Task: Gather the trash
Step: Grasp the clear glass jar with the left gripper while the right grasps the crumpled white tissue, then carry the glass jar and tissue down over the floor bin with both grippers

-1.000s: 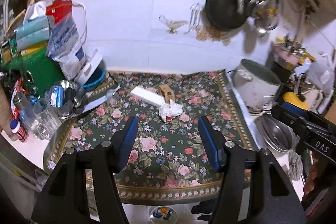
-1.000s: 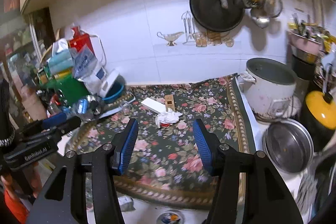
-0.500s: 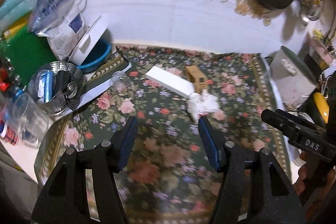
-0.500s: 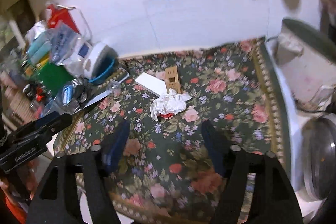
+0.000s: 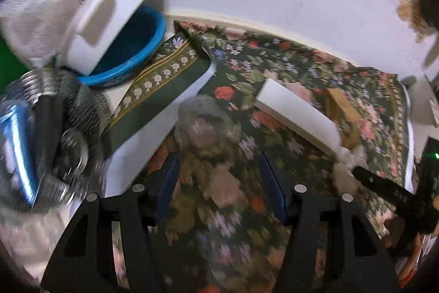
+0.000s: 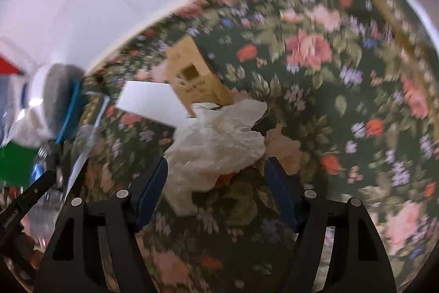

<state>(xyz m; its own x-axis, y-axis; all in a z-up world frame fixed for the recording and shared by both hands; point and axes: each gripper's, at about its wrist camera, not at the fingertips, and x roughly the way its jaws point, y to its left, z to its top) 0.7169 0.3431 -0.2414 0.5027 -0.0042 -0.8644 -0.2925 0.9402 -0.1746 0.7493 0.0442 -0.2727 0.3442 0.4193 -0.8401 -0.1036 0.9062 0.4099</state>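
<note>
The right gripper (image 6: 216,183) has its jaws spread wide with nothing gripped; the crumpled white tissue (image 6: 216,142) lies just above and between the 2 blue pads, at the centre of the right wrist view, on the floral cloth (image 6: 343,73). To take it well, I judge the pads should straddle the thick middle of the wad and close only once they are low enough to catch the paper, not the cloth.

The left gripper (image 5: 219,180) is likewise parted and empty. Ahead of it, at the centre of its view, sits a clear plastic cup (image 5: 203,122), blurred, apparently lying on its side.

The right view shows the tan carton (image 6: 192,73) and white box (image 6: 153,100) touching the tissue's upper edge. Only the left view shows the blue basin (image 5: 131,56) at upper left and the steel strainer (image 5: 41,142) at left.
</note>
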